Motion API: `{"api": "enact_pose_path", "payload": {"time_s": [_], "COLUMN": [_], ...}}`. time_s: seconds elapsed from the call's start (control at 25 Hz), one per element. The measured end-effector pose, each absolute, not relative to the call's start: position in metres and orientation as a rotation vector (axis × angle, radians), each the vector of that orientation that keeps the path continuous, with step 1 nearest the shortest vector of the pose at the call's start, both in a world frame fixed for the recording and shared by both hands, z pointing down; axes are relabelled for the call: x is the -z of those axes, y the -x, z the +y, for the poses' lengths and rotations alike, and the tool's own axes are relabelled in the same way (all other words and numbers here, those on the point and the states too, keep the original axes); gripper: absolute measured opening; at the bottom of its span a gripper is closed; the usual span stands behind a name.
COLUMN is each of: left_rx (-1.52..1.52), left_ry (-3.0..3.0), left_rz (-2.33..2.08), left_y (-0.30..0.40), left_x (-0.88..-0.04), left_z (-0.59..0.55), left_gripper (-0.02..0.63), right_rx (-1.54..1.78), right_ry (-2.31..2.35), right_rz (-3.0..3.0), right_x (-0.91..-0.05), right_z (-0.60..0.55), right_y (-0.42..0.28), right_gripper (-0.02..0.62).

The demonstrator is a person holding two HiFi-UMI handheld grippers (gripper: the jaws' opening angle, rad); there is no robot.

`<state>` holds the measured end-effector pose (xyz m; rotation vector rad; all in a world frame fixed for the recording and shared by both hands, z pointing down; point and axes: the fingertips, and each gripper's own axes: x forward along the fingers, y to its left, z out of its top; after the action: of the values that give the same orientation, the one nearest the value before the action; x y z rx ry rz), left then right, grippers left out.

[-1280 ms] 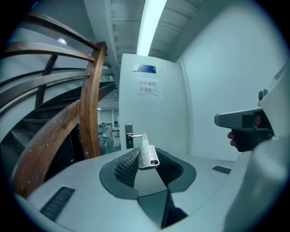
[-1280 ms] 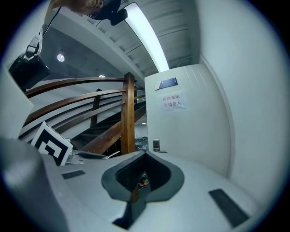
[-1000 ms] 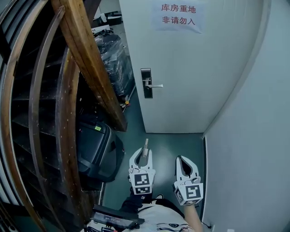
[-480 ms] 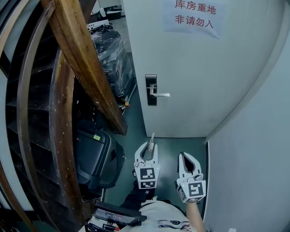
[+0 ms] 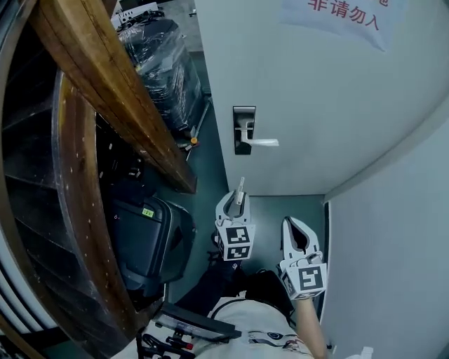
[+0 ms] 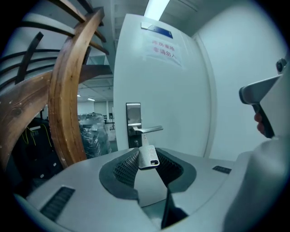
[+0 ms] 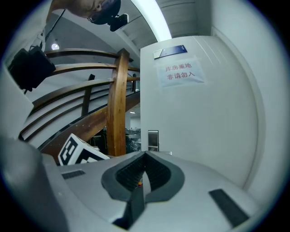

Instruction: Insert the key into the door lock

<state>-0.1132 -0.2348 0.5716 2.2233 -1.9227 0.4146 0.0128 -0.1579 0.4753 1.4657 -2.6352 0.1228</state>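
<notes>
A white door [image 5: 316, 98] carries a dark lock plate [image 5: 244, 130] with a silver lever handle [image 5: 262, 142]. My left gripper [image 5: 238, 198] is shut on a silver key [image 5: 240, 188], whose blade points up toward the lock from well short of it. In the left gripper view the key [image 6: 147, 156] sits between the pads, in line with the lock plate [image 6: 133, 123] and handle [image 6: 150, 130]. My right gripper [image 5: 292, 223] hangs lower right, jaws together and holding nothing. In the right gripper view its tips [image 7: 145, 155] meet, with the lock plate [image 7: 153, 140] beyond them.
A curved wooden stair stringer [image 5: 105, 91] and railing crowd the left. A black suitcase [image 5: 144, 238] lies on the green floor [image 5: 210, 151], with a plastic-wrapped bundle [image 5: 158, 63] behind. A pale wall [image 5: 393, 231] closes the right. A paper sign [image 5: 344, 17] hangs on the door.
Both grippers have moved forward toward the door, the left one leading with the key. The lock plate and handle now stand nearer and larger in view.
</notes>
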Motion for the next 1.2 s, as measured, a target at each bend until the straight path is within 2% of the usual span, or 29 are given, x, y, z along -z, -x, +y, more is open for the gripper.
{"api": "enact_pose_path", "payload": {"time_s": [0.56, 1.2], "left_rx": [-0.345, -0.373], "left_ry": [-2.141, -2.129], "left_rz": [-2.005, -2.035], "left_y": [0.118, 0.128], "left_x": [-0.661, -0.676], "left_z": [-0.363, -0.410], "left_gripper": [0.117, 0.117], "right_rx": [-0.021, -0.071], "right_ry": [-1.494, -1.484], "right_rz": [-2.614, -2.626], "right_x": [-0.559, -0.586], "right_z": [-0.195, -0.231], "right_y": [-0.044, -0.040], "right_gripper": [0.005, 0.006]}}
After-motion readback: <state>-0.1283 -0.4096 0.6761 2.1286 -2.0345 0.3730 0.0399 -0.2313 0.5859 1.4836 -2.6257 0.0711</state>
